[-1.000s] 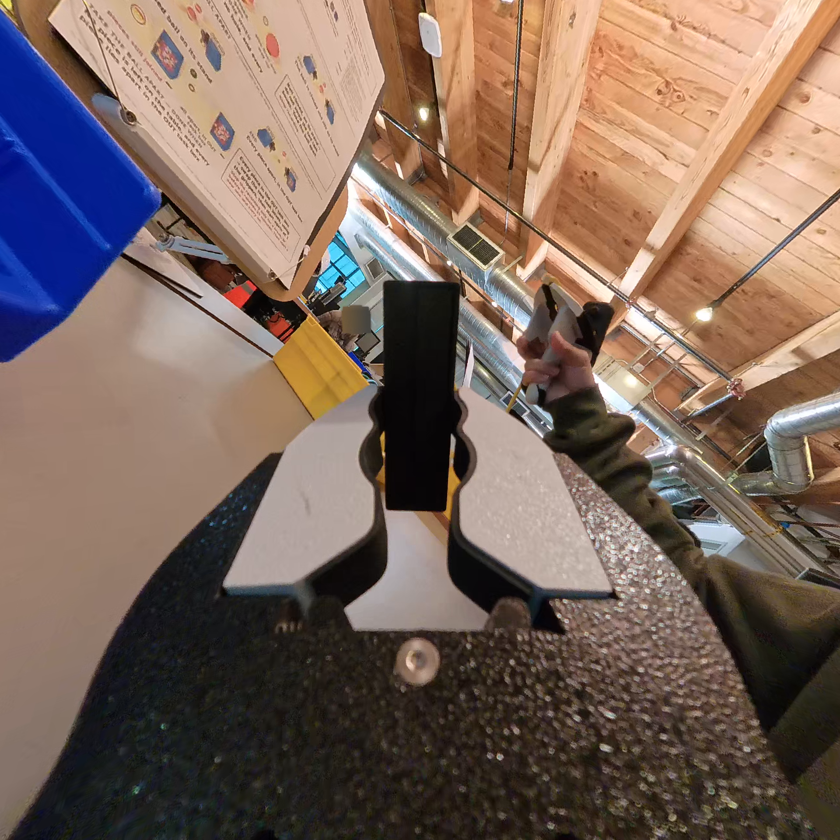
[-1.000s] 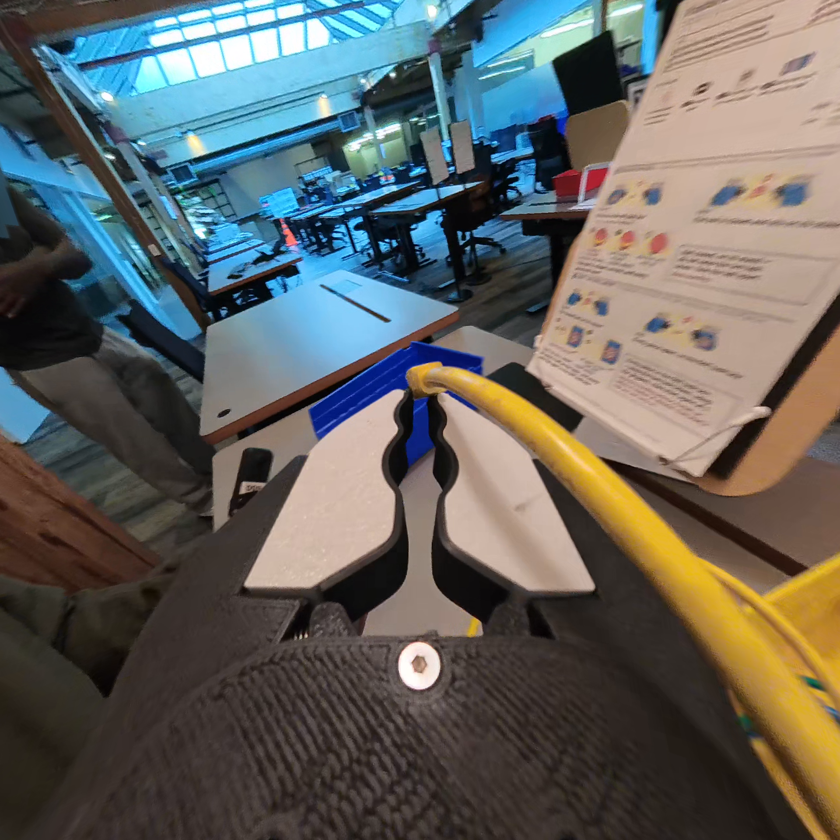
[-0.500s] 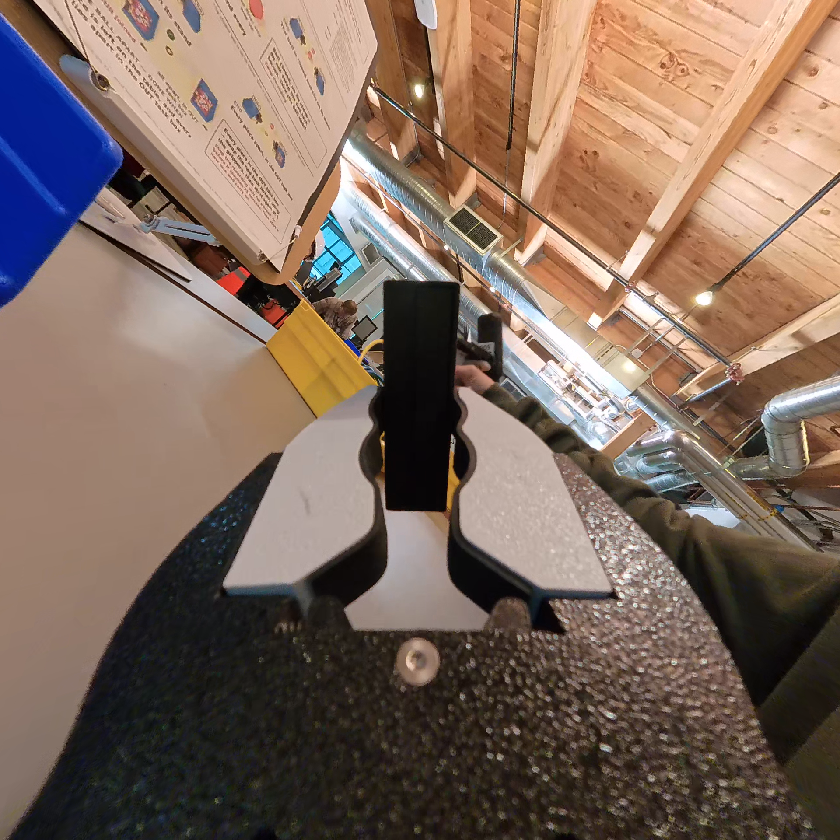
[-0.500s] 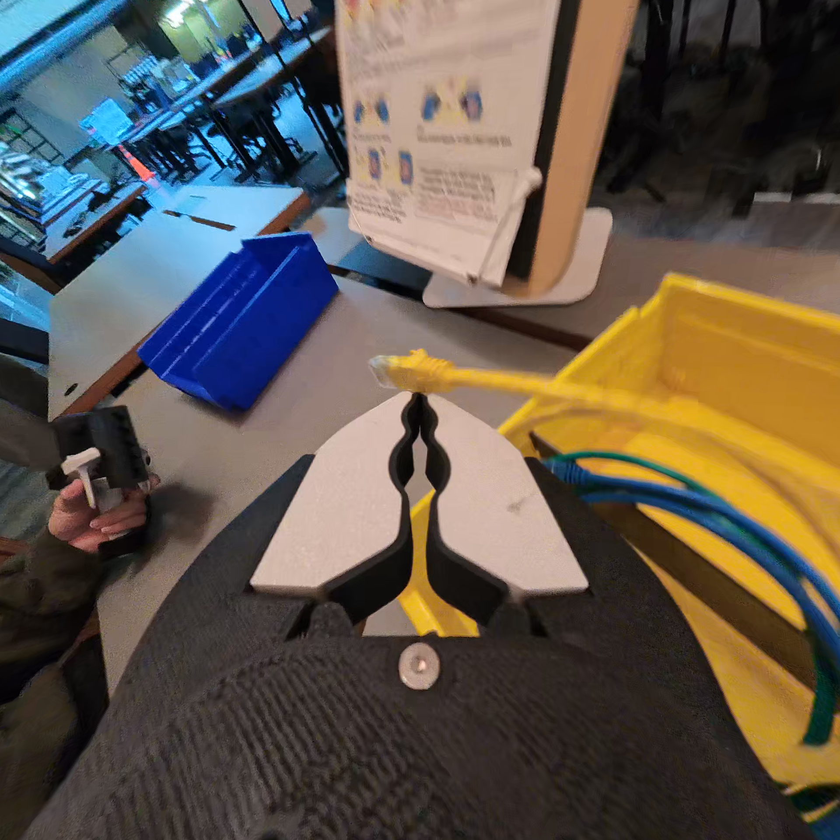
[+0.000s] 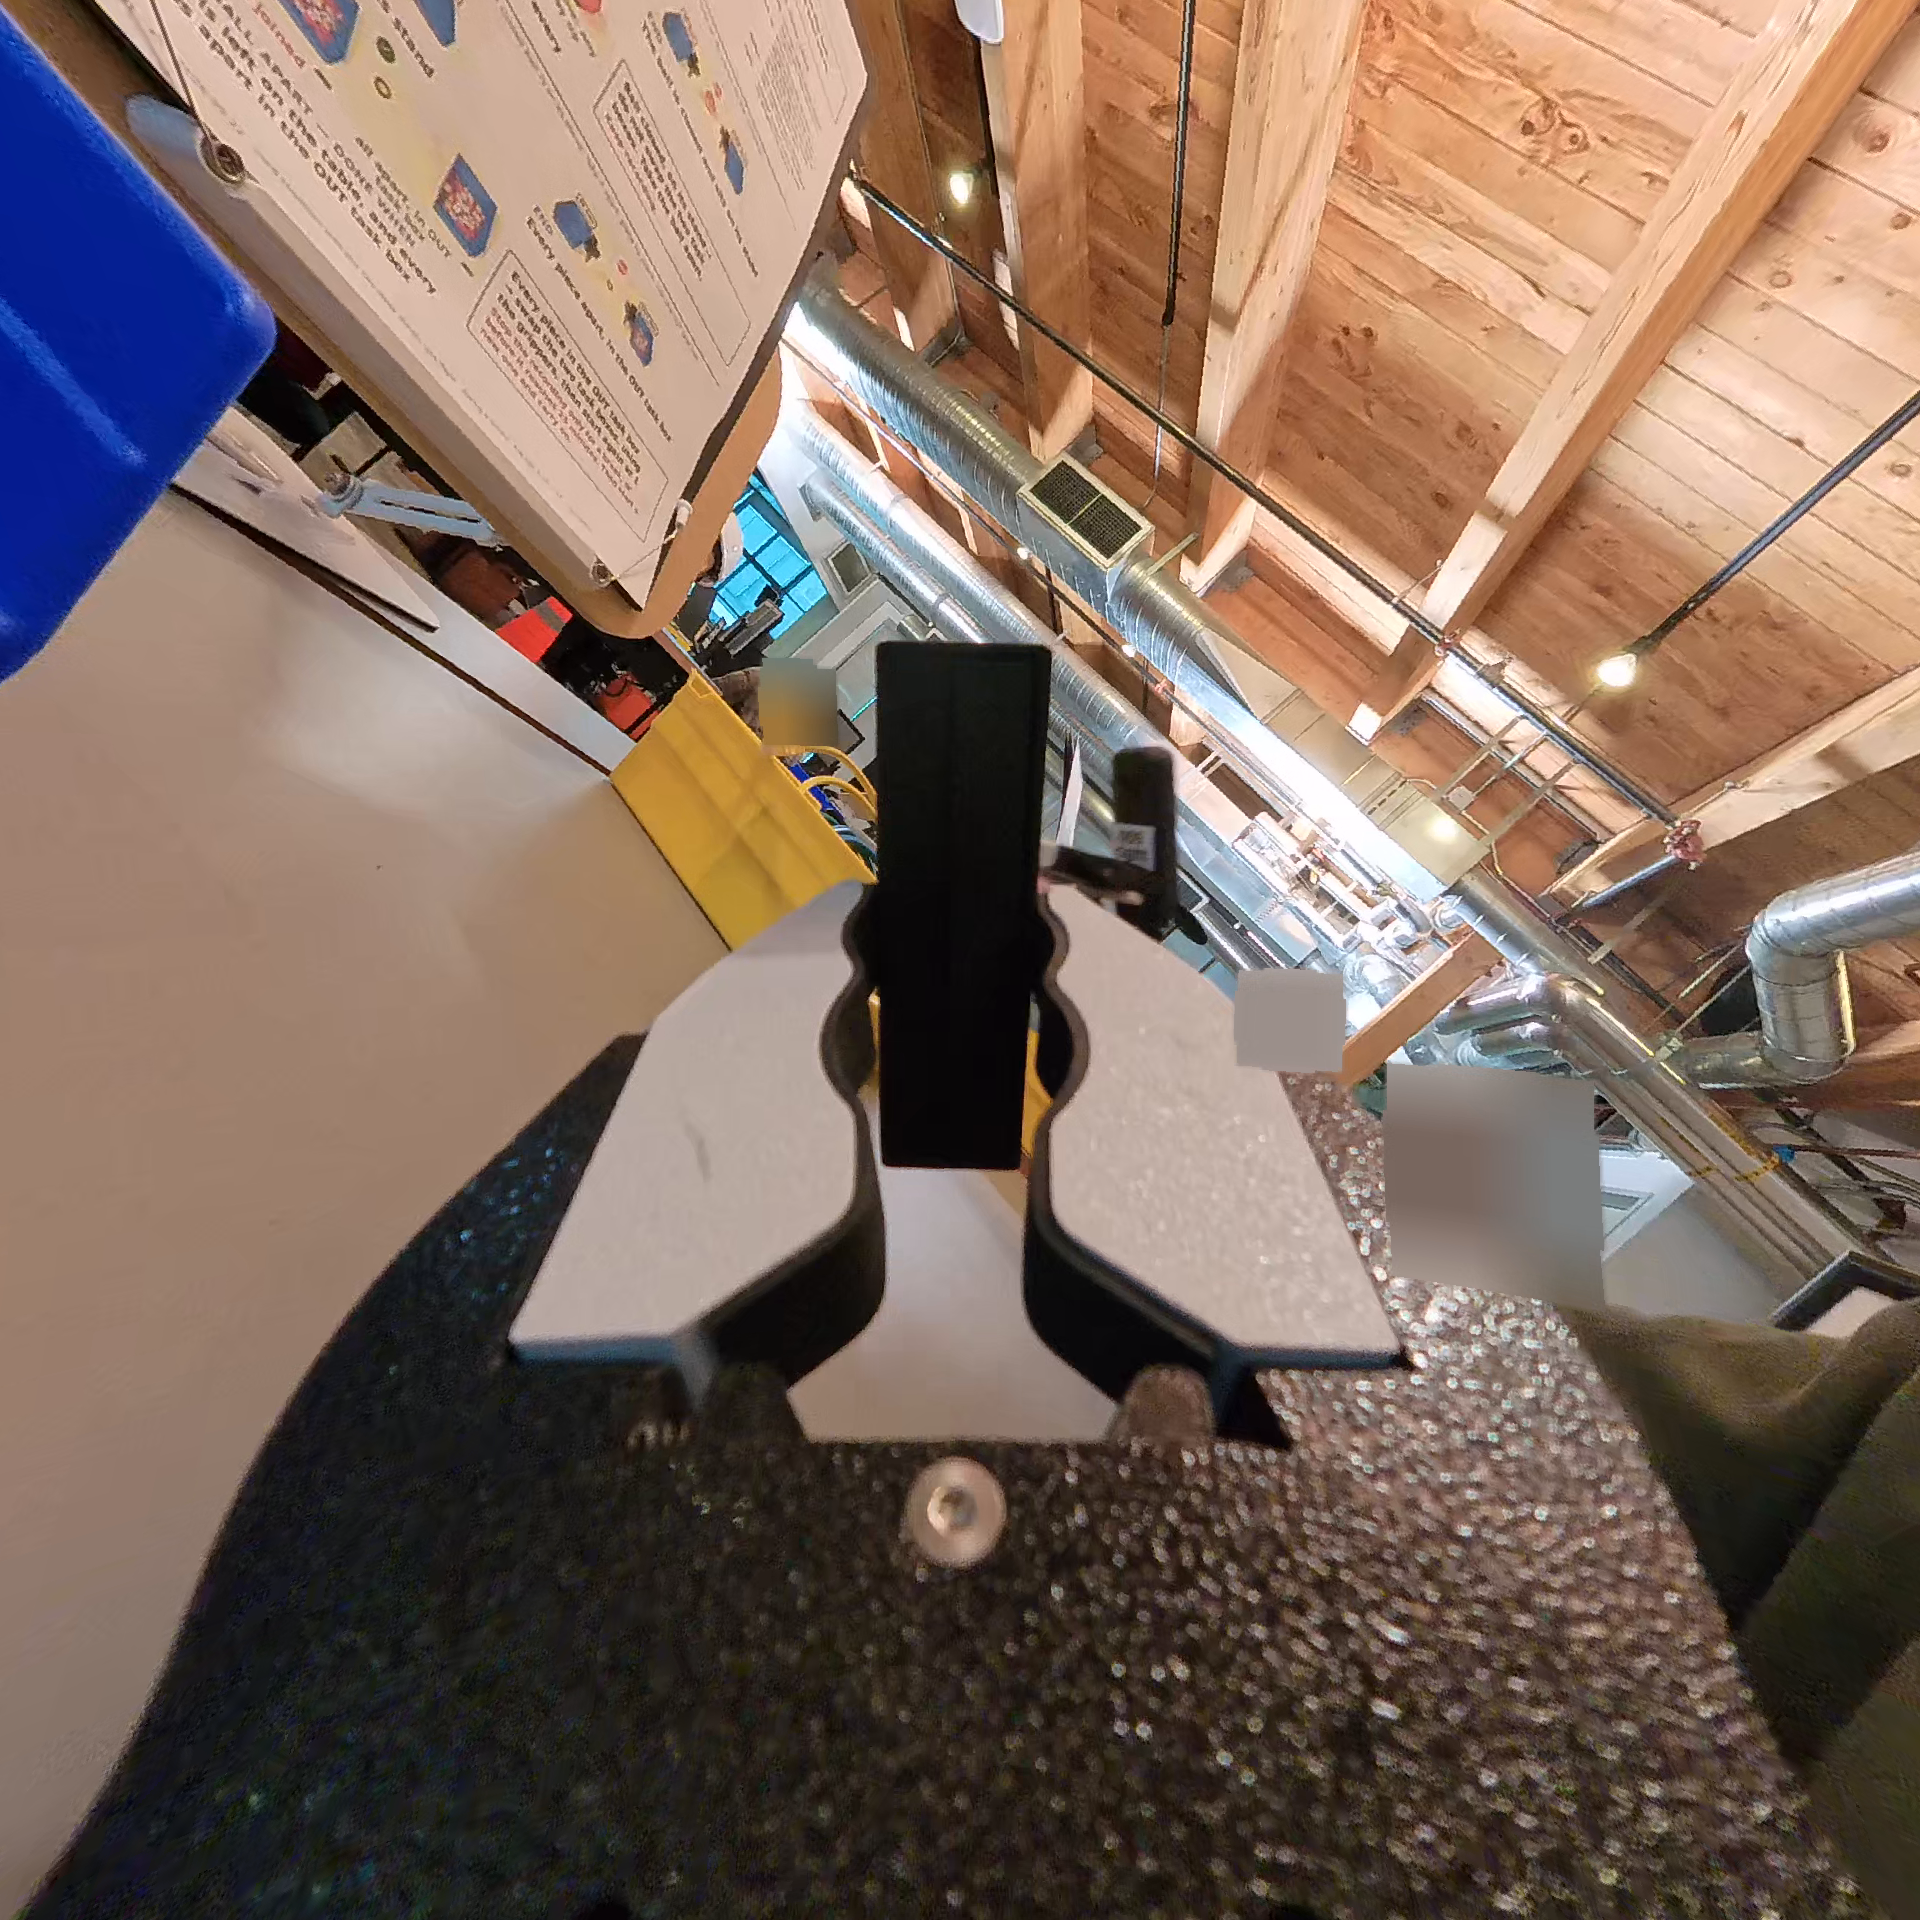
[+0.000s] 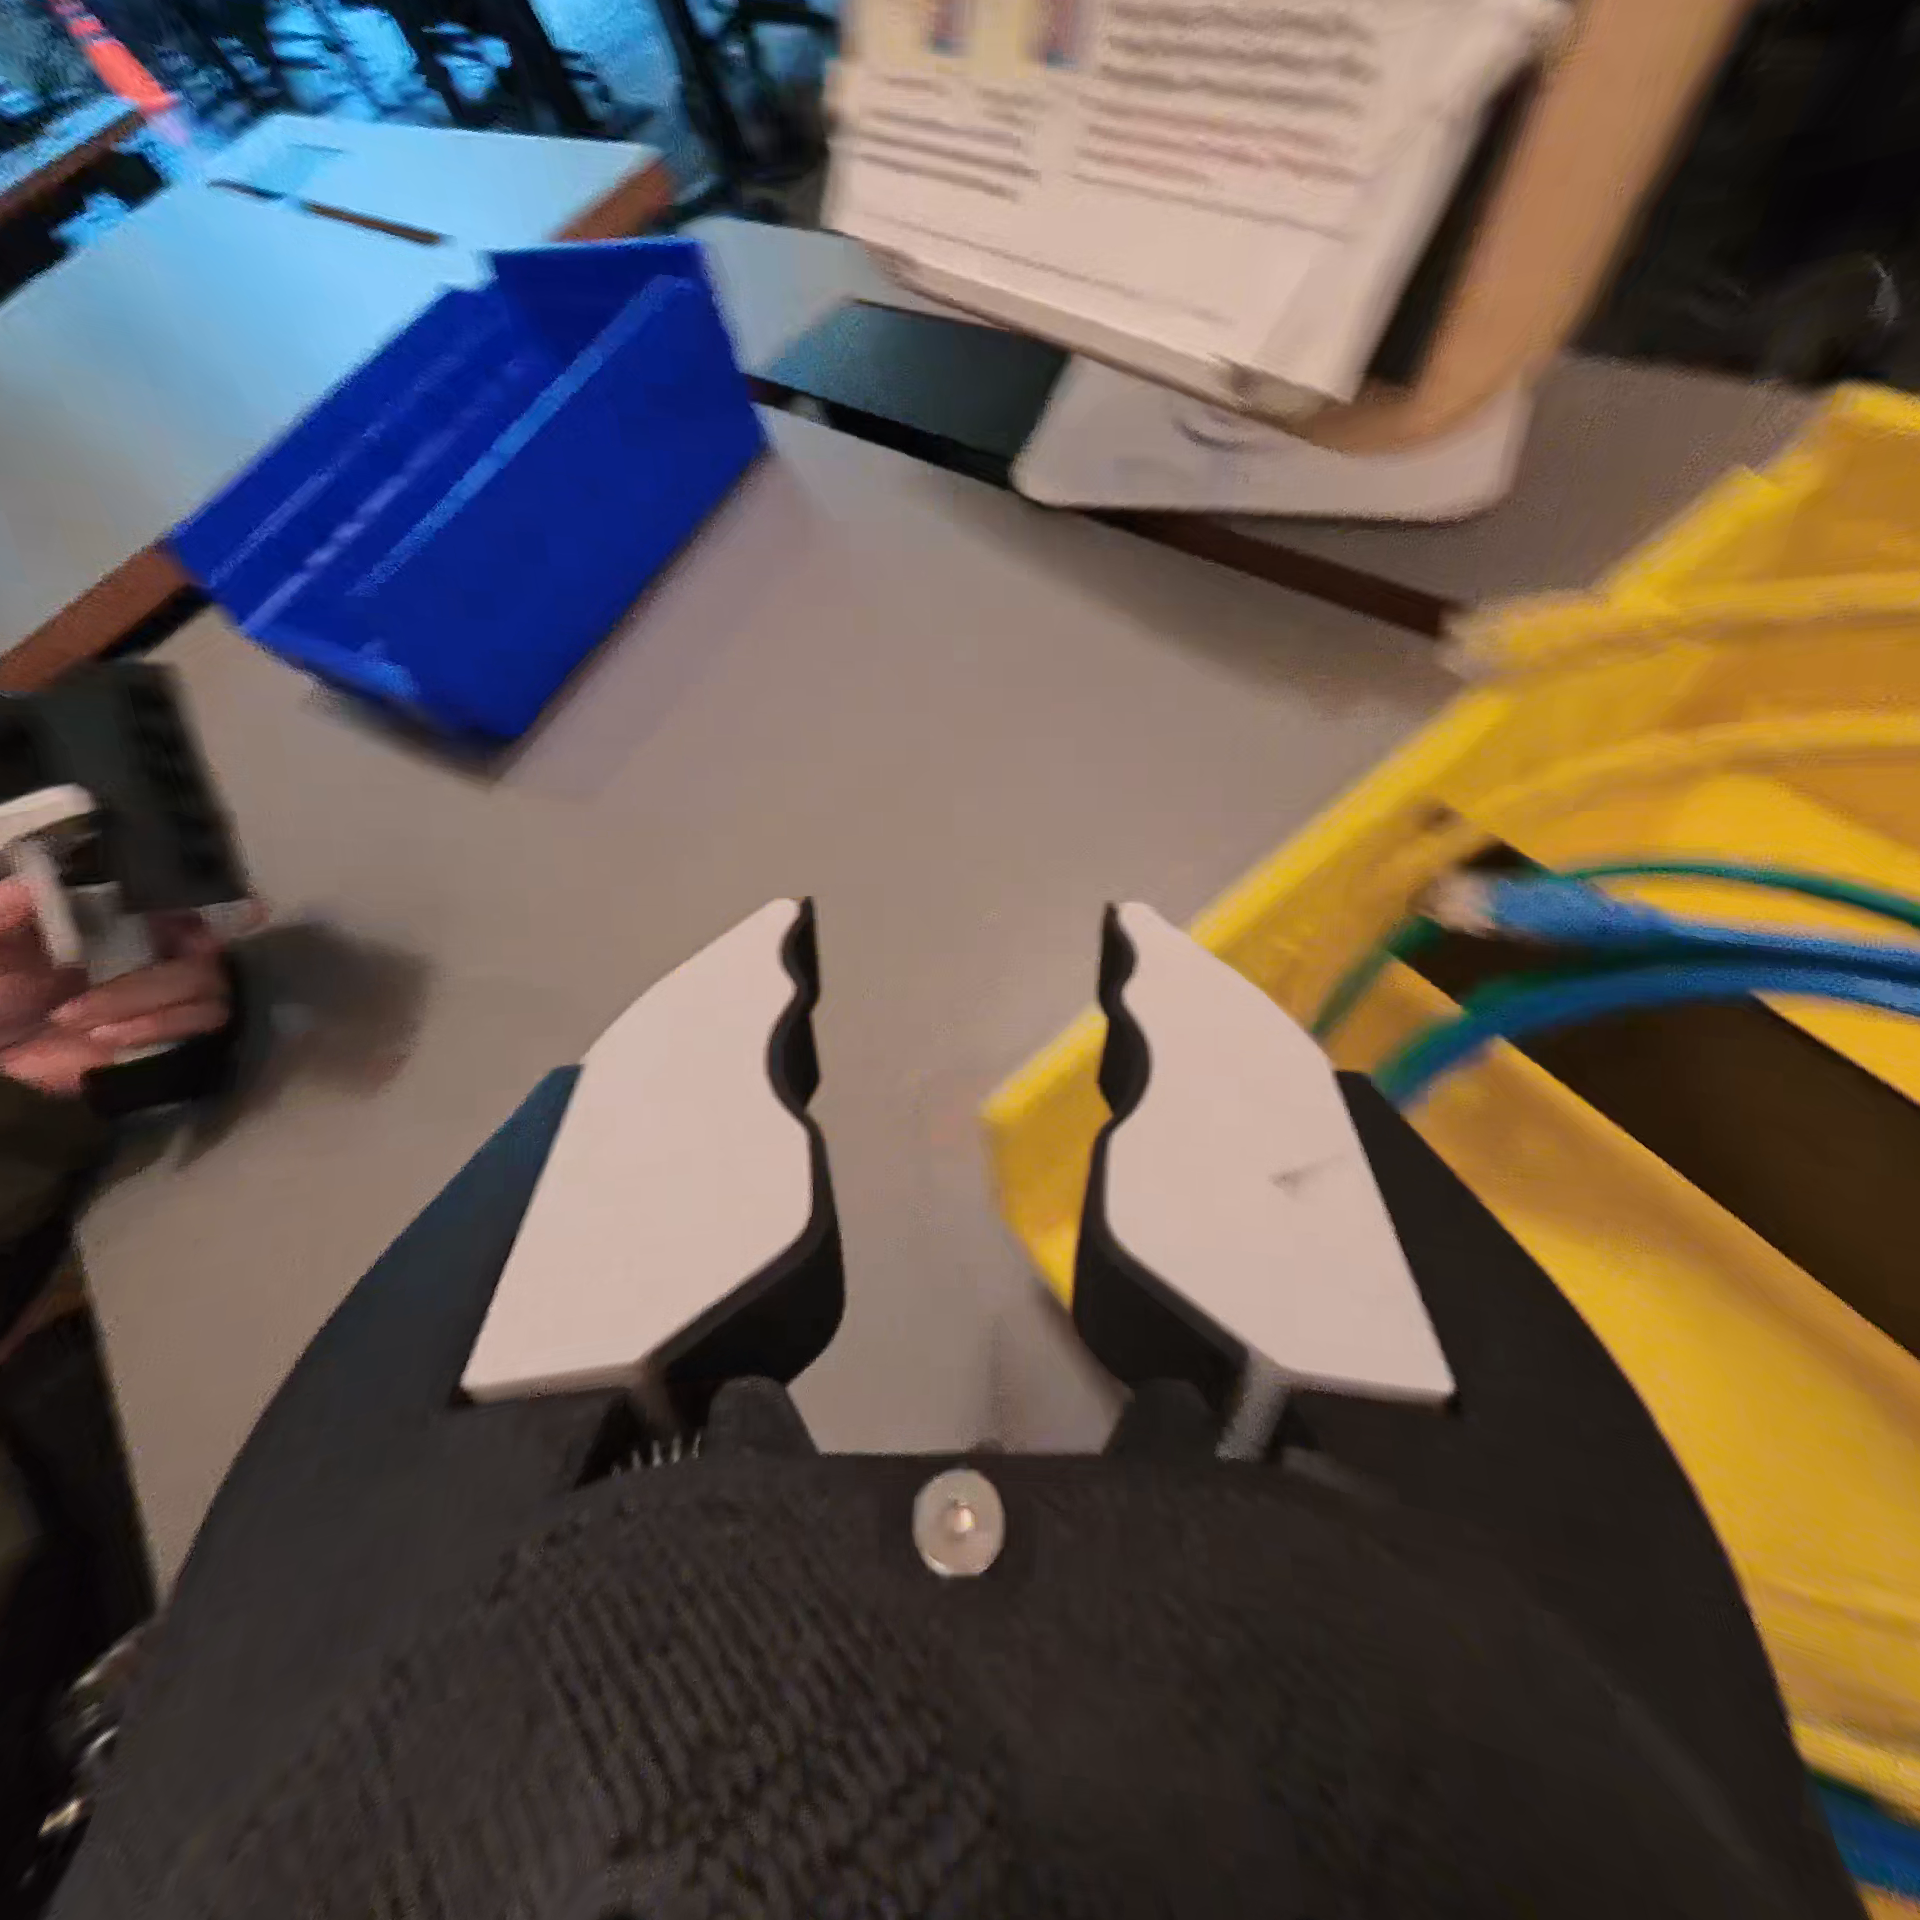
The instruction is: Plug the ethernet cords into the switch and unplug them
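The switch [image 5: 961, 904], a black slab, stands upright between the fingers of the left tool [image 5: 958, 940], which is clamped on it above the table [image 5: 260, 935]. In the right wrist view the same switch [image 6: 156, 790] appears at the far left. The right tool [image 6: 958, 914] is spread wide and holds nothing. Just to its right, the yellow bin [image 6: 1621, 1299] contains the blue ethernet cords [image 6: 1621, 935] and a yellow cord [image 6: 1662, 623]. A blue bin [image 6: 488, 478] sits farther back.
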Demonstrator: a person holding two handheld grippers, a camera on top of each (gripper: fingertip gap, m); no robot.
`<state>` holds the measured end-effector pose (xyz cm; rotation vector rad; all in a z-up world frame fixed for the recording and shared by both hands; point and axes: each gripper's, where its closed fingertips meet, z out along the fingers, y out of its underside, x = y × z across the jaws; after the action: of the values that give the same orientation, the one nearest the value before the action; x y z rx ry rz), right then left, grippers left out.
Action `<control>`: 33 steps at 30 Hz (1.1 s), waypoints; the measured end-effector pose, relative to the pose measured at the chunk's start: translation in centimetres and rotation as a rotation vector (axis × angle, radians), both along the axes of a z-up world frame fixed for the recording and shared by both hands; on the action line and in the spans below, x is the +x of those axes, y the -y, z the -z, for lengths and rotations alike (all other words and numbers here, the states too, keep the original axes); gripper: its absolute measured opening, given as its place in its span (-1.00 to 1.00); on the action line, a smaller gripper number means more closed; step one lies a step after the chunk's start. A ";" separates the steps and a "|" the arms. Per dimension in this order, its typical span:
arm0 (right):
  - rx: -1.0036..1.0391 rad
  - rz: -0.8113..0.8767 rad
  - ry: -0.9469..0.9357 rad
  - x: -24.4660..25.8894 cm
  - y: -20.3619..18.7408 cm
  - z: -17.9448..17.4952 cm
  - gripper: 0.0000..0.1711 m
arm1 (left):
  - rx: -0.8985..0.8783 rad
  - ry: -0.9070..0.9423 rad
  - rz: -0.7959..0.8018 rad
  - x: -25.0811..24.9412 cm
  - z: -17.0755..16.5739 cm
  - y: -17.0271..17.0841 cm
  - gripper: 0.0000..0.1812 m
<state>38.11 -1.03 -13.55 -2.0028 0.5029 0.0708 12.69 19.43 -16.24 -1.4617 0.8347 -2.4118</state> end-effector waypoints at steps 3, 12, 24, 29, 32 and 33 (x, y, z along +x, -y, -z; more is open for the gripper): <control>0.082 -0.201 0.008 -7.6 -5.2 -2.4 -0.22 | 0.013 0.004 0.016 0.0 -0.2 0.3 -0.71; 0.154 -0.788 -0.261 -25.2 -16.4 -0.8 -0.23 | 0.123 0.061 0.185 -0.8 -1.2 3.6 -0.71; 0.152 -0.878 -0.168 -27.0 -16.4 -0.7 -0.68 | 0.382 0.118 0.182 -1.4 -1.4 5.5 -0.69; 0.136 -0.668 -0.036 -20.2 -15.2 -4.3 -0.68 | 0.545 0.039 -0.001 -0.4 -0.4 3.7 -0.34; 0.019 -0.394 0.178 -10.6 -12.1 -7.5 -0.68 | 0.623 0.012 -0.046 -0.2 0.1 3.3 -0.33; -0.062 -0.323 0.261 -7.3 -10.5 -8.4 -0.68 | 0.632 0.012 -0.044 -0.2 0.2 3.4 -0.33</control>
<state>30.77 9.44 -5.19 -2.0997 0.0142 -0.0081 12.53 16.03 -16.43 -1.1874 1.3766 -1.8569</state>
